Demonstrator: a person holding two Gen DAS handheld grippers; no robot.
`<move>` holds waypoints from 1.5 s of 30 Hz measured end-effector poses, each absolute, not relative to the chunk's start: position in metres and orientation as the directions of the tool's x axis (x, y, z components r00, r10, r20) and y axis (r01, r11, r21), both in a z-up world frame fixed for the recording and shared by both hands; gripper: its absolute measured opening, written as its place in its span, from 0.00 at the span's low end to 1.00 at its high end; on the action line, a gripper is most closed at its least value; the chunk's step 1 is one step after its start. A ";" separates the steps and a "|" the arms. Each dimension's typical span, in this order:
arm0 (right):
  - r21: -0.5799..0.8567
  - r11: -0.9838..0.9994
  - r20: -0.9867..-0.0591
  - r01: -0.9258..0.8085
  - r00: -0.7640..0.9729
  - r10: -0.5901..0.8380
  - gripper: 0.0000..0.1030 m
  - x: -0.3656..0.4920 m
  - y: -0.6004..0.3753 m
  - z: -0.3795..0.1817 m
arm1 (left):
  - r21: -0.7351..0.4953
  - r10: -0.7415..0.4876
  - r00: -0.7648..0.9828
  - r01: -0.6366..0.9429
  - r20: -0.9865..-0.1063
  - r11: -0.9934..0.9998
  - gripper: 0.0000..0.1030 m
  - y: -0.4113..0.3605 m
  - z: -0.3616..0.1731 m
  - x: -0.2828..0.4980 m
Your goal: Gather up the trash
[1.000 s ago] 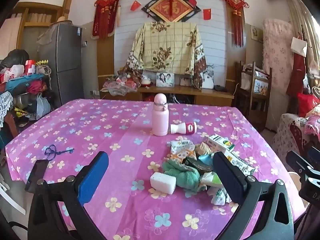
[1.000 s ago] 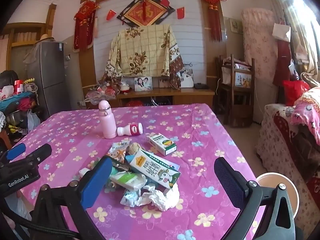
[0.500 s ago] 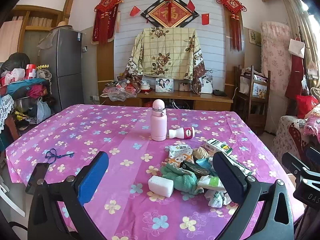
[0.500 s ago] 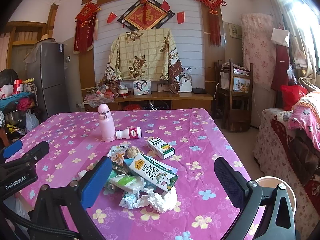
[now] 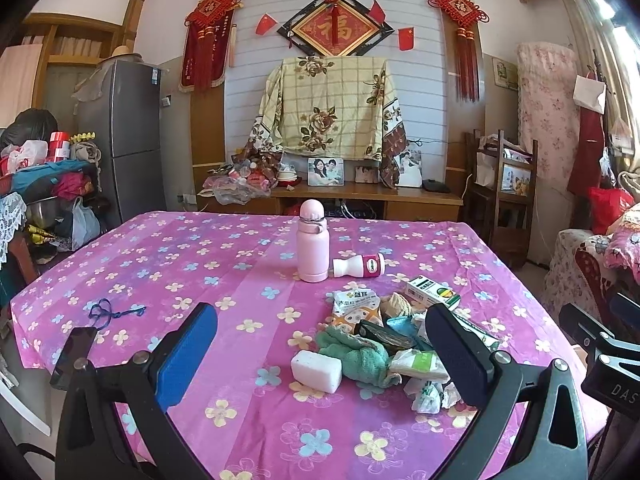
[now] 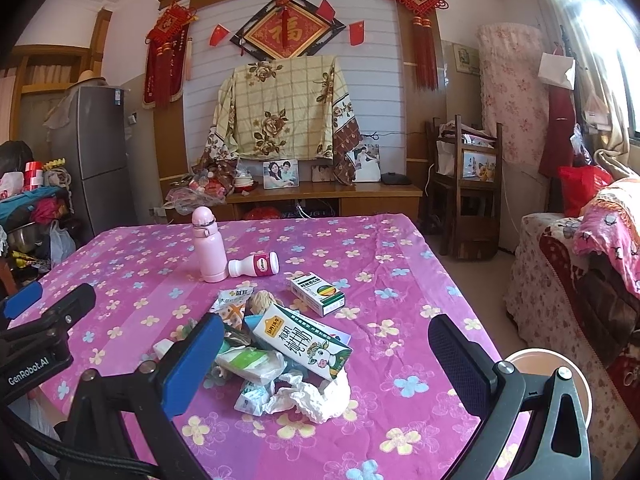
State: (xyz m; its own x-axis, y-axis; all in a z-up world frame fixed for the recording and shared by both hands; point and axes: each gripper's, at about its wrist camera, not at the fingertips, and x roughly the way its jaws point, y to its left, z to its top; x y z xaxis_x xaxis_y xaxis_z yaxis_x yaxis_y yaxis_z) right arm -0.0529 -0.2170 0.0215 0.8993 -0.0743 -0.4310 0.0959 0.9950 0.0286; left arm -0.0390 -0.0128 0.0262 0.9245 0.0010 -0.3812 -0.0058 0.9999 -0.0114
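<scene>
Trash (image 6: 280, 352) sits heaped mid-bench, nothing grabbed yet; both grippers, left (image 5: 320, 364) and right (image 6: 324, 364), hover with jaws wide; I'd start with the loose crumpled tissue (image 6: 312, 396), pinching low.

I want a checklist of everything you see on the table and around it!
Surface: table under a pink flowered cloth.
Job's things: trash pile with milk carton, crumpled tissue, green-white box, snack wrapper.
Clutter: upright pink flask, small bottle lying beside it, green cloth, white block.
Grippers: left gripper open, right gripper open, both empty.
Cables: blue string on cloth.
Surroundings: fridge, round bin by table.
</scene>
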 end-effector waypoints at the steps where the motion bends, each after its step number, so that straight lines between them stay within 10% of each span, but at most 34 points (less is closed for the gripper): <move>1: 0.029 0.995 -0.431 0.096 0.899 -0.074 1.00 -0.053 -0.217 0.020 | -0.012 0.001 0.924 -0.006 -0.382 1.000 1.00 -0.013 0.026 -0.039; 45: 0.019 0.994 -0.482 0.105 0.872 -0.083 1.00 -0.051 -0.218 0.002 | -0.018 -0.005 0.903 -0.003 -0.430 1.000 1.00 -0.014 0.007 -0.031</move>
State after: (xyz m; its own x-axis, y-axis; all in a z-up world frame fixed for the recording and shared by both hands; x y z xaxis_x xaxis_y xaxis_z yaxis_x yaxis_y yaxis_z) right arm -0.0506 -0.2183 0.0018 0.8720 -0.0829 -0.4824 0.1047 0.9943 0.0185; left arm -0.0308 -0.0137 0.0071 0.9026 -0.0052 -0.4305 -0.0029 0.9998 -0.0183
